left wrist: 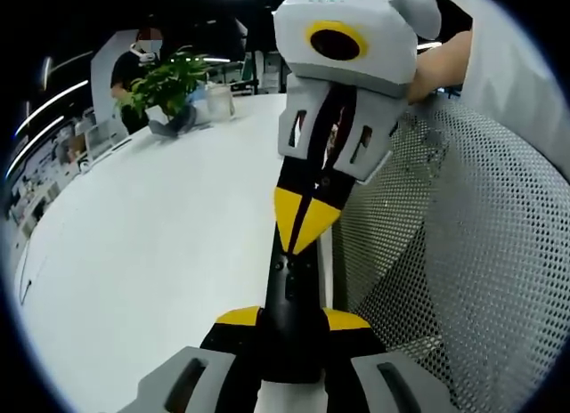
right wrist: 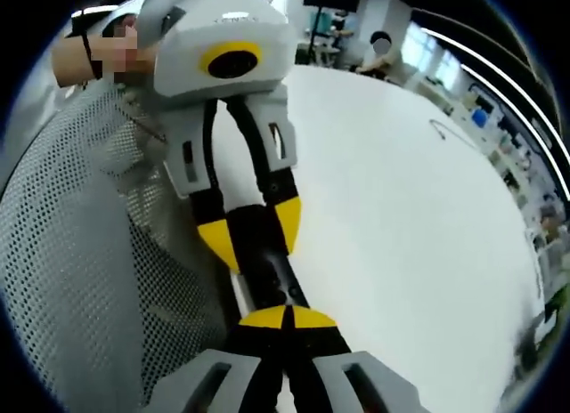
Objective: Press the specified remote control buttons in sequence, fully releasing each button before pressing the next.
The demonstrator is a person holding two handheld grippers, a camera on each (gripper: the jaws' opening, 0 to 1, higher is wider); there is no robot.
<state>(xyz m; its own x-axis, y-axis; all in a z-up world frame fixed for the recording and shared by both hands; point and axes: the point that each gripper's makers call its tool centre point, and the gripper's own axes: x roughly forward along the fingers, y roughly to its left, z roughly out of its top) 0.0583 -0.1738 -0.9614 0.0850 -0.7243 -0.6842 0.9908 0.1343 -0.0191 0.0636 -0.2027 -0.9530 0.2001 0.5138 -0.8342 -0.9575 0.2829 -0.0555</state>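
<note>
Remote control (left wrist: 290, 302): slim, rigid, light, probably slick black plastic. Left gripper (left wrist: 292, 328) clamps its near end; right gripper (left wrist: 303, 226), closed, tips touch buttons ahead. Best held by the sides.

White table (left wrist: 160, 244), grey mesh chair (left wrist: 463, 244), potted plant (left wrist: 169, 84), ceiling strip lights (right wrist: 499, 70)

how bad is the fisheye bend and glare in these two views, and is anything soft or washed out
Left gripper view: the white table edge bows strongly, its top near blown out; the green potted plant is small but fairly sharp. Right gripper view: ceiling light strips curve into arcs, the slim black remote control reads clearly between yellow-tipped jaws, and the grey mesh chair back stays crisp.
</note>
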